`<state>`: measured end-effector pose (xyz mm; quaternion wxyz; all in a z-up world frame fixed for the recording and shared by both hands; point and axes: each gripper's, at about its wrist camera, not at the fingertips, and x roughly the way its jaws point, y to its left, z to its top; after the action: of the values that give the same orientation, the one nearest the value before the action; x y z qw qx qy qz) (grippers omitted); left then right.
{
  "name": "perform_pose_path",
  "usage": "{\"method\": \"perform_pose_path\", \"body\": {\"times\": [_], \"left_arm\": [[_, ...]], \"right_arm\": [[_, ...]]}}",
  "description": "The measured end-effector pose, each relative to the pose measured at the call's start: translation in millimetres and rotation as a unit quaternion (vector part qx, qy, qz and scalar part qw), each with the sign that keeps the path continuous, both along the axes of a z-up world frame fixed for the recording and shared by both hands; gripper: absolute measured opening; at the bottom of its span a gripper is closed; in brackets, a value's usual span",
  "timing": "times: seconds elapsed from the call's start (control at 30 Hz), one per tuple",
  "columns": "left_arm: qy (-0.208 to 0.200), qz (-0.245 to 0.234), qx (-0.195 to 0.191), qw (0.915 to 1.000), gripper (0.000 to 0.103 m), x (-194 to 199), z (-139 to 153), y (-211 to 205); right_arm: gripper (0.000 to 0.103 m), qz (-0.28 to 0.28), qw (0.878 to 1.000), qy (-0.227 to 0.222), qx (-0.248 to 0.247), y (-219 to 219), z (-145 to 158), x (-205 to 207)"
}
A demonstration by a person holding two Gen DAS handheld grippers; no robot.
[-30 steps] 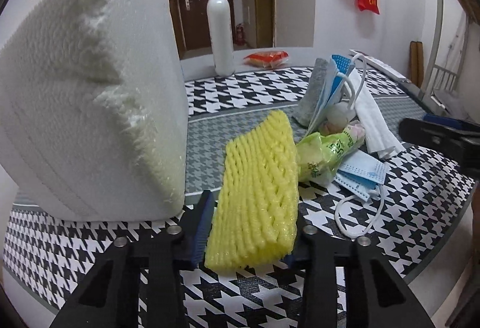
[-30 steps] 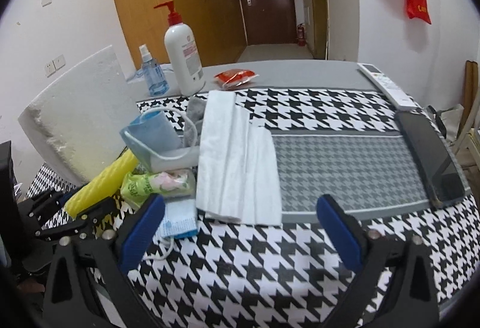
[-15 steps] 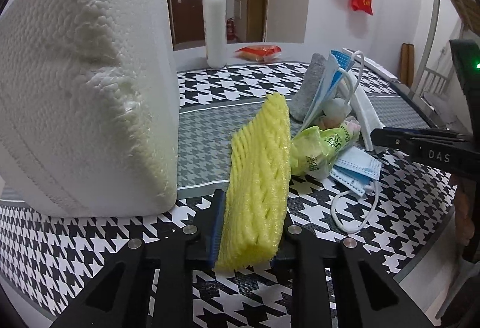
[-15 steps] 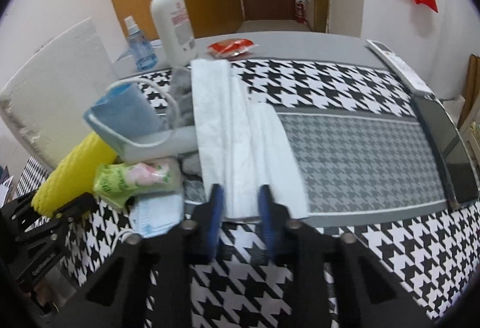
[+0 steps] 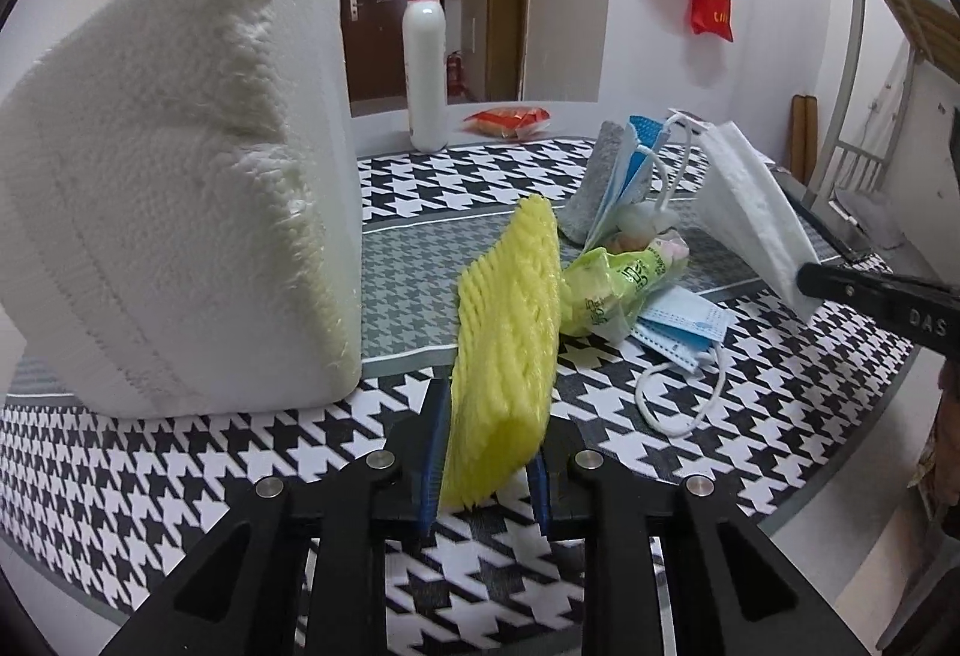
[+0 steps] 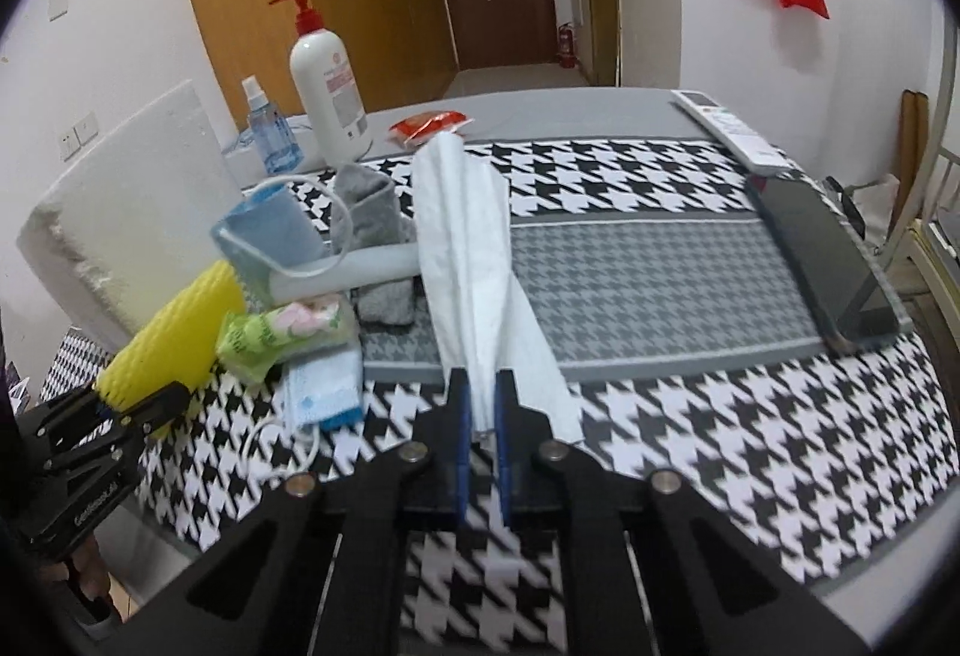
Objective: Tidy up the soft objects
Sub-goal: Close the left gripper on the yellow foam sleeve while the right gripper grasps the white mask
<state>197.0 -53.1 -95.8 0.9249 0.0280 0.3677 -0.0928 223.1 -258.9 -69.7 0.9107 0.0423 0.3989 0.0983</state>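
Observation:
My left gripper [image 5: 483, 452] is shut on a yellow foam net sleeve [image 5: 510, 332], squeezing its near end; the sleeve stands up off the table. The same sleeve [image 6: 174, 332] and left gripper [image 6: 135, 410] show at the left of the right wrist view. My right gripper [image 6: 481, 404] is shut on the near edge of a folded white tissue sheet [image 6: 474, 248], which lifts off the houndstooth cloth [image 6: 720, 416]. From the left wrist view the sheet [image 5: 750, 206] hangs tilted from the right gripper [image 5: 807, 287]. A green tissue pack [image 5: 618, 284], blue face masks [image 5: 684, 326] and a grey sock [image 6: 366, 212] lie piled between them.
A large white foam block [image 5: 180, 248] stands at the left. A pump bottle [image 6: 327, 80], a small spray bottle [image 6: 267, 134] and a red packet [image 6: 429, 123] sit at the back. A remote [image 6: 729, 128] and a dark phone [image 6: 828, 266] lie at the right.
My right gripper closed from wide open onto the white tissue sheet and raised its near edge. The left gripper tightened on the yellow sleeve, which now stands steeper.

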Motion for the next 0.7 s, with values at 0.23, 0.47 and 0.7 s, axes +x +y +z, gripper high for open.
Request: {"method": "perform_pose_path", "body": {"times": [0.23, 0.47, 0.7], "left_arm": [[-0.008, 0.004, 0.008, 0.9999, 0.025, -12.0, 0.6, 4.9], [-0.021, 0.007, 0.025, 0.9994, 0.042, -10.7, 5.8, 0.7], [-0.022, 0.011, 0.036, 0.9991, 0.043, 2.1, 6.3, -3.8]], "right_arm": [[0.01, -0.014, 1.0, 0.017, -0.008, -1.2, -9.2, -19.1], [0.051, -0.012, 0.999, -0.006, -0.03, 0.3, -7.6, -19.0], [0.051, -0.008, 0.999, -0.007, -0.03, -1.1, -9.2, -8.7]]}}
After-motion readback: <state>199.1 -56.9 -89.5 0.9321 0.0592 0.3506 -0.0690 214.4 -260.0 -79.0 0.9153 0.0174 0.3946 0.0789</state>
